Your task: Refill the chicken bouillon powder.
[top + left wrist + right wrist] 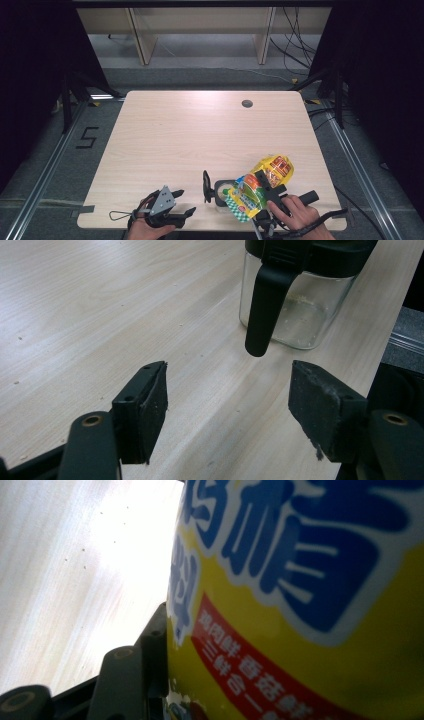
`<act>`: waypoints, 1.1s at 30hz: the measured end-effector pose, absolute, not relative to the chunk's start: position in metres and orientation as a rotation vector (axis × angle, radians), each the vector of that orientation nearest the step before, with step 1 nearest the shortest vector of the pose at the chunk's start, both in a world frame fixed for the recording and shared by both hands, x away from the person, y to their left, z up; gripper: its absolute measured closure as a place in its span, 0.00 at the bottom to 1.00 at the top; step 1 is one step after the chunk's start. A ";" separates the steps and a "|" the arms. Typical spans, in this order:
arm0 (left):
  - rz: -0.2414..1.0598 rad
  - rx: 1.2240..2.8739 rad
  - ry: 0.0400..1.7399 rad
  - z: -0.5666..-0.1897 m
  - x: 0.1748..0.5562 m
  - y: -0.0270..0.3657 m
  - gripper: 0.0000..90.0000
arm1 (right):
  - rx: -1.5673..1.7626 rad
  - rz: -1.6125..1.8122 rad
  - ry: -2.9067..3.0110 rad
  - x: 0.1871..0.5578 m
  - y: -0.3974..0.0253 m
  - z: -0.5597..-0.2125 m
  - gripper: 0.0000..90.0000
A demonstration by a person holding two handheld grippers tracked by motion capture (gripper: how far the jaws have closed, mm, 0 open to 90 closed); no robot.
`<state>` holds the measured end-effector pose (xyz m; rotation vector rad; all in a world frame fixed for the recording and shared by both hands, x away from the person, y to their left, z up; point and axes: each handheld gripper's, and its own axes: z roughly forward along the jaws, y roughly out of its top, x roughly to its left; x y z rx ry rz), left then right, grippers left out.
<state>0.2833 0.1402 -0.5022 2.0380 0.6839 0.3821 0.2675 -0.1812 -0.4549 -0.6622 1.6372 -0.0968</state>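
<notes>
Yellow packet (310, 605) clamped by right gripper (270, 187); left gripper (227, 400) wide open, empty, facing glass jug (295, 305).

jar (222, 191) on table (190, 135), packet (257, 187) just right

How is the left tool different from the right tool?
The left tool is open and holds nothing; the right tool is shut on the yellow bag. The left tool points at the jar, apart from it; the right tool holds the bag above the jar. Both have black jaws.
</notes>
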 end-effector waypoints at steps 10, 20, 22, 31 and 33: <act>0.377 2.029 0.712 -0.503 0.282 0.139 0.33 | -0.501 -0.116 1.657 0.260 -0.187 -0.463 0.50; 0.380 2.027 0.711 -0.503 0.282 0.139 0.33 | -0.374 -0.079 1.664 0.253 -0.185 -0.473 0.50; 0.392 2.039 0.695 -0.502 0.283 0.140 0.33 | -0.297 -0.057 1.673 0.250 -0.187 -0.476 0.50; 0.379 2.027 0.711 -0.503 0.282 0.139 0.33 | -0.561 -0.122 1.632 0.259 -0.181 -0.463 0.50; 0.388 2.041 0.689 -0.502 0.283 0.140 0.33 | -0.655 -0.144 1.615 0.261 -0.178 -0.459 0.50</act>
